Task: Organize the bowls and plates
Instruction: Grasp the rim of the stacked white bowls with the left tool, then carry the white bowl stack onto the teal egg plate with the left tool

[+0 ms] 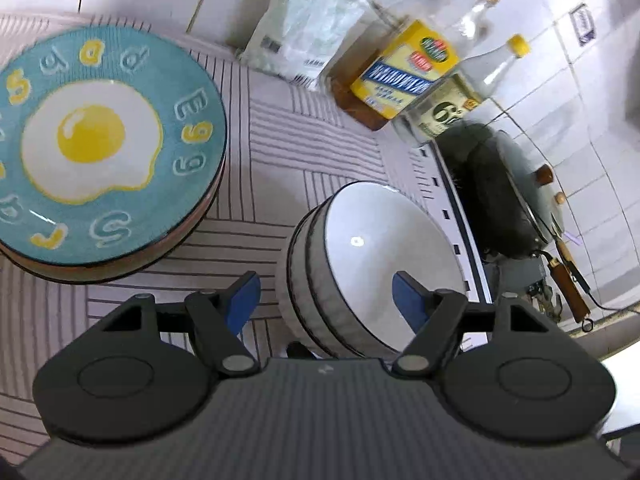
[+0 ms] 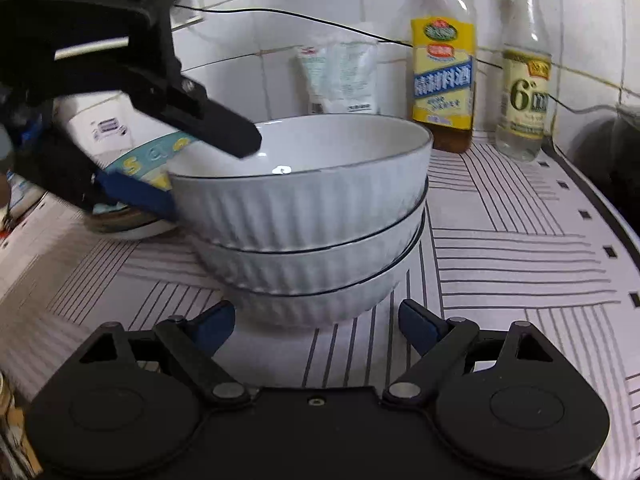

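Left gripper (image 1: 324, 292): jaws apart, blue pads (image 1: 240, 300) straddling the near rim of the top bowl, one pad outside the ribbed wall, the other over the white inside. Whether either pad touches the rim I cannot tell. From the right wrist view the same gripper (image 2: 208, 168) reaches in from the left, its upper black finger over the bowl's hollow and its lower blue pad right at the outer wall.

Right gripper (image 2: 316, 320): jaws wide apart, nothing between them, low and just beside the foot of the bowl stack, not touching it.

Bowl stack (image 2: 312, 216): three white ribbed bowls with dark rims, nested, mouths facing up. The stack's axis is roughly upright, though the top bowl sits tilted and slightly off-centre on the two below. It stands on a striped cloth (image 2: 520, 248).

Plate stack (image 1: 108, 148): to the left of the bowls, apart from them; top plate teal with a fried-egg picture and letters, lying flat, face up.

Behind the bowls: a yellow-labelled bottle (image 2: 442, 76), a clear bottle with yellow cap (image 2: 524, 80) and a white packet (image 2: 340, 80), along the tiled wall (image 2: 320, 4). A dark wok (image 1: 492, 200) sits at the far right.
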Available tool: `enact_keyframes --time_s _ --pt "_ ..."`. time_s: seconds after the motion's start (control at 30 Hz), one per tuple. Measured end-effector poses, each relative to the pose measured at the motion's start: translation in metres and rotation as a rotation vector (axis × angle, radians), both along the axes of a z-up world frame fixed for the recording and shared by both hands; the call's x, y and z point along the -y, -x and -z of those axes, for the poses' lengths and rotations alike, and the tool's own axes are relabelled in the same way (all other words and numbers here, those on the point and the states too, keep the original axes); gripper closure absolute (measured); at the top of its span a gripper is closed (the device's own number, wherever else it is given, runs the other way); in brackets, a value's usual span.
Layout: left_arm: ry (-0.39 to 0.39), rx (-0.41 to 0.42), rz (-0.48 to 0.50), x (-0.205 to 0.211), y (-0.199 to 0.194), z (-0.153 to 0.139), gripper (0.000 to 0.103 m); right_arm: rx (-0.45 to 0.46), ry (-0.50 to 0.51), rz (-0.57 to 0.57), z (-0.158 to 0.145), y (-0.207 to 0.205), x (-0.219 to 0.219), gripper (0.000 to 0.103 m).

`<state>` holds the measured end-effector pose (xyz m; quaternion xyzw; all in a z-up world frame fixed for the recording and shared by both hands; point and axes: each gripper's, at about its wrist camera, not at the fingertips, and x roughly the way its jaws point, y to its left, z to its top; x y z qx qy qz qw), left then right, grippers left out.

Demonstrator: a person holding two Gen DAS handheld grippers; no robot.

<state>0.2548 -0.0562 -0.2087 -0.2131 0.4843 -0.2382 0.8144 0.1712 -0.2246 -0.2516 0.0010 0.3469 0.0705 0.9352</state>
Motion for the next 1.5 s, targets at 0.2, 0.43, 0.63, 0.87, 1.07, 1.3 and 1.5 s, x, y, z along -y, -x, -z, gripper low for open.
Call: enact_keyframes --time_s 0.2,0.43,0.63,0.87,1.07,1.3,1.5 --pt "-0.031 -0.043 0.034 0.011 -0.006 0.017 0.057 0.042 0.009 -0.037 0.003 -0.009 -0.005 0.007" --pt "-0.035 -0.048 0.004 0.009 -0.006 0.023 0.062 0.046 0.039 -0.058 0.005 -0.012 -0.007 0.008" --pt "-0.012 -0.052 -0.021 0.009 -0.007 0.026 0.062 0.06 0.047 -0.057 0.005 -0.011 -0.007 0.008" --pt "-0.041 -0.035 -0.001 0.012 -0.005 0.024 0.062 0.079 0.095 -0.033 0.006 -0.004 -0.013 0.011" --pt "-0.049 -0.003 0.027 0.012 0.001 0.024 0.062 0.097 0.12 -0.048 0.005 0.003 -0.015 0.011" --pt "-0.06 0.041 0.086 0.013 0.011 0.02 0.062 0.126 0.157 -0.062 0.003 0.013 -0.013 0.013" --pt "-0.044 0.085 0.104 0.013 0.019 0.009 0.062 0.153 0.194 -0.064 -0.011 0.021 -0.015 0.014"
